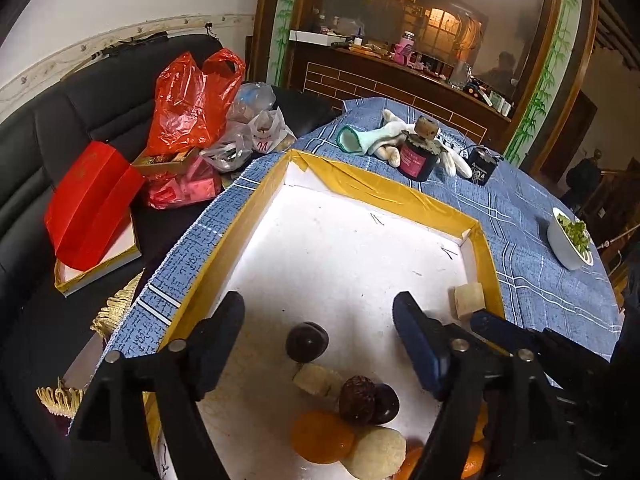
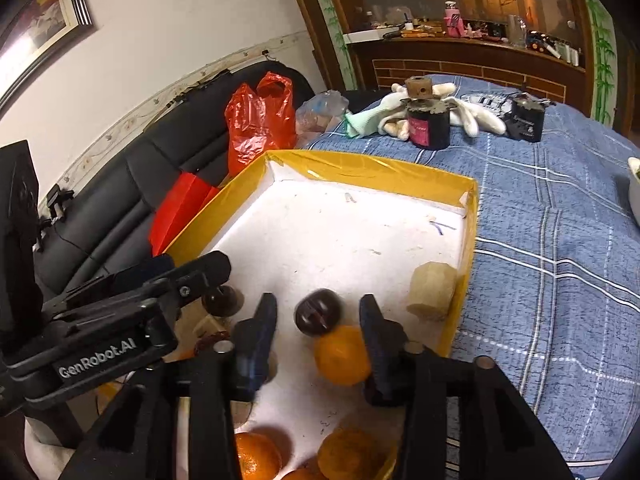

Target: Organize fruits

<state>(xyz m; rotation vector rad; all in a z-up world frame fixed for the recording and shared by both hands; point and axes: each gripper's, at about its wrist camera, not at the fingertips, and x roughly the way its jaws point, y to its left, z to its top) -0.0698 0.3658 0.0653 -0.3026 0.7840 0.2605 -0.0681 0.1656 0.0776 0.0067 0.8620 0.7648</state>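
Observation:
A white tray with a yellow rim (image 1: 360,182) lies on the blue cloth. My left gripper (image 1: 319,304) is open, and a dark round fruit (image 1: 307,341) lies loose on the tray floor between its fingers. Nearer the camera are a pale slice (image 1: 316,378), a wrinkled dark fruit (image 1: 357,399), an orange (image 1: 322,436) and a pale round fruit (image 1: 376,454). My right gripper (image 2: 318,304) is open around another dark fruit (image 2: 318,312), with a gap on each side. That fruit rests against an orange (image 2: 342,354). A pale chunk (image 2: 432,292) sits by the tray's right wall.
Behind the tray stand a black jar (image 1: 416,160), white gloves (image 1: 372,140) and a small black box (image 1: 482,166). A white bowl of greens (image 1: 568,240) sits at the right. Red bags (image 1: 192,104) and a red box (image 1: 92,208) lie on the black sofa at the left.

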